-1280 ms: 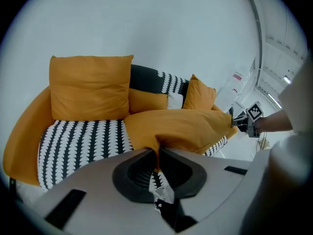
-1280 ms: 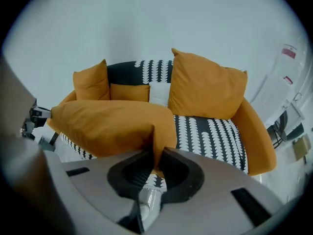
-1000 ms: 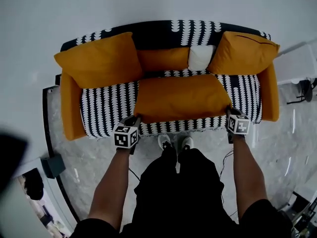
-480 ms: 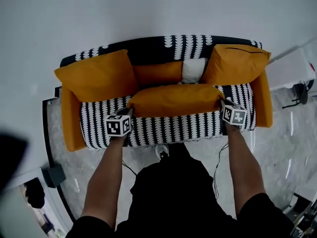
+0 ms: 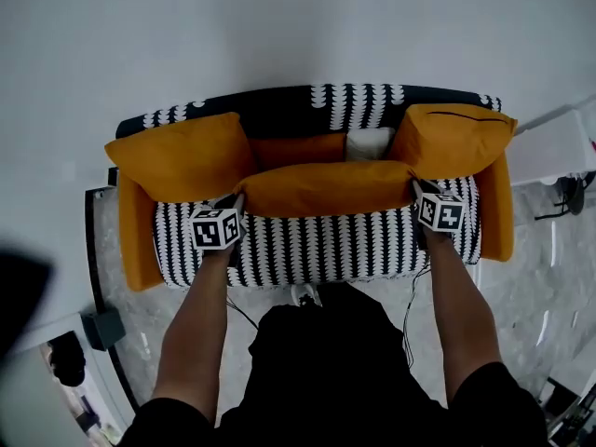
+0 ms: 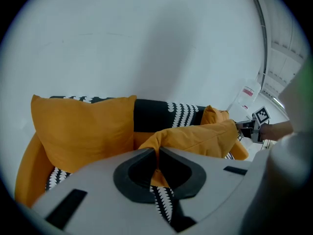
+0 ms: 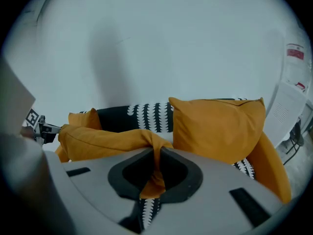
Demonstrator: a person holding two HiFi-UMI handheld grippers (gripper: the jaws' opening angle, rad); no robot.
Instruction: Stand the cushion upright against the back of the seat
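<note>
A long orange cushion [image 5: 326, 187] hangs lifted over the black-and-white patterned sofa seat [image 5: 317, 245], close to the backrest [image 5: 358, 108]. My left gripper [image 5: 233, 203] is shut on its left corner, and my right gripper [image 5: 416, 190] is shut on its right corner. In the left gripper view orange fabric [image 6: 195, 136] is pinched between the jaws of that gripper [image 6: 156, 155]. The right gripper view shows the cushion's [image 7: 107, 136] other corner twisted into the closed jaws of that gripper [image 7: 157, 155].
Two square orange cushions [image 5: 182, 156] [image 5: 453, 141] lean at the sofa's ends. A smaller orange cushion [image 5: 293, 149] and a white one [image 5: 368, 142] sit against the backrest. Orange armrests [image 5: 135, 236] flank the seat. A white wall [image 5: 298, 26] stands behind the sofa.
Both grippers have carried the long cushion up off the seat front and back toward the backrest. The person has stepped closer to the sofa.
</note>
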